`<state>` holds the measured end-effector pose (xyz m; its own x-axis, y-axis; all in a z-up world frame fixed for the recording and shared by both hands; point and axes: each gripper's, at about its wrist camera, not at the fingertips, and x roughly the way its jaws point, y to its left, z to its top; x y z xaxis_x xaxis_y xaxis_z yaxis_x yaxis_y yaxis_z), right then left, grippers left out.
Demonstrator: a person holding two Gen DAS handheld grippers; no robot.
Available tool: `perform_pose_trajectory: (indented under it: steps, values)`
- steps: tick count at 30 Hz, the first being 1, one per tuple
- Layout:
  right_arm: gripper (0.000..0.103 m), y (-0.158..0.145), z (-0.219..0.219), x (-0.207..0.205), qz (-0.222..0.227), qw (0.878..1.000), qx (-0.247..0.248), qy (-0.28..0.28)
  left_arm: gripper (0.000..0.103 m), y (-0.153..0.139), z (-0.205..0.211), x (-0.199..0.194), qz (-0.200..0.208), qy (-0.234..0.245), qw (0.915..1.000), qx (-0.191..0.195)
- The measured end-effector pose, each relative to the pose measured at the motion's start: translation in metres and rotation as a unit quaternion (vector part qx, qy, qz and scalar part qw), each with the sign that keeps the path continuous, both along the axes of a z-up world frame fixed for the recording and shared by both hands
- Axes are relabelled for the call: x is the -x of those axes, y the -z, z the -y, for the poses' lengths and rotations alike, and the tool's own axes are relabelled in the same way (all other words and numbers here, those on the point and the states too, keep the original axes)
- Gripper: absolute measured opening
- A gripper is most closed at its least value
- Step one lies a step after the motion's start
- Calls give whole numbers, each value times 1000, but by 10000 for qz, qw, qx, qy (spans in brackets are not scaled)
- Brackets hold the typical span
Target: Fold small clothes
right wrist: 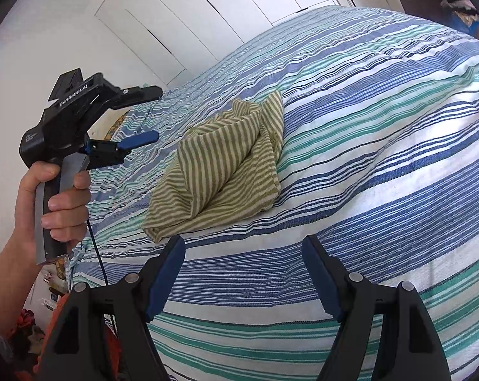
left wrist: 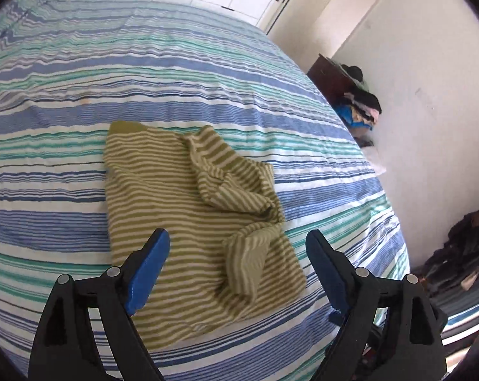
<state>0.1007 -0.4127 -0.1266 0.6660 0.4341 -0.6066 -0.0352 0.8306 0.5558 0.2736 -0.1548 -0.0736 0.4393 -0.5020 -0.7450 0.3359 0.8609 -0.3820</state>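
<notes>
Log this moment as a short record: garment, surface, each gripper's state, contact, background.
garment: green-and-cream striped top, partly folded, with bunched fabric on its upper side
surface: bed with blue, teal and white striped cover
left gripper: open, above the top, holding nothing
right gripper: open, above the cover near the top's edge, holding nothing
contact: neither gripper touches the top
background: white cupboard doors; pile of clothes beside the bed

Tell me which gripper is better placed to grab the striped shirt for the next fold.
Left, probably. The left gripper hangs open directly over the shirt, its fingers framing the bunched sleeve. The right gripper, also open, sits back over bare bedspread, short of the shirt's near edge.
</notes>
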Motion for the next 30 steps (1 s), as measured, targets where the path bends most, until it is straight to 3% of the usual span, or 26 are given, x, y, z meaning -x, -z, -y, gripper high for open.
perform_pose_trajectory:
  steps: [3, 5, 8, 10, 11, 12, 13, 15, 18, 21, 23, 25, 27, 28, 29, 30]
  values:
    - [76, -9, -22, -20, 69, 9995, -175, -270, 88, 26, -44, 28, 46, -10, 9989, -467]
    - [76, -16, -42, -42, 59, 9992, -212, -333, 88, 38, -42, 44, 259, 303, 9950, -918]
    - [76, -13, -79, -87, -289, 9986, 317, -308, 88, 48, -20, 59, 958, 685, 9794, -1638]
    - [73, -6, -93, -109, -418, 9963, 742, -87, 86, 57, -5, 58, 1129, 878, 9716, -1883]
    - [43, -2, -95, -117, -455, 9942, 979, 33, 81, 63, 3, 56, 1114, 984, 9687, -1986]
    - [17, 3, -93, -121, -546, 9911, 1203, 176, 67, 69, 7, 54, 1009, 1108, 9673, -2046]
    - [5, 7, -84, -121, -701, 9899, 1178, 370, 52, 75, 9, 53, 824, 1221, 9676, -2053]
    - [5, 13, -55, -103, -881, 9910, 620, 794, 50, 80, 4, 56, 676, 1247, 9696, -1994]
    - [5, 29, -16, -71, -1243, 9865, 172, 1050, 57, 80, -11, 63, 510, 1200, 9757, -1762]
    - [5, 41, 12, -46, -1565, 9804, 185, 1183, 58, 72, -28, 67, 480, 930, 9829, -1516]
    - [7, 28, 22, -35, -1469, 9808, 452, 1201, 64, 56, -35, 65, 647, 632, 9887, -1199]
    - [12, -1, 23, -39, -1081, 9846, 807, 1111, 69, 41, -33, 58, 852, 432, 9914, -891]
    - [14, -29, 14, -60, -678, 9919, 797, 726, 69, 36, -20, 43, 929, 394, 9922, -732]
    - [27, -40, 6, -76, -566, 9955, 658, 382, 69, 38, -12, 35, 911, 398, 9923, -745]
    - [53, -44, -5, -96, -596, 9970, 501, 18, 69, 44, -3, 27, 867, 420, 9922, -795]
    - [64, -42, -21, -119, -738, 9960, 252, -446, 69, 54, 6, 19, 752, 480, 9921, -887]
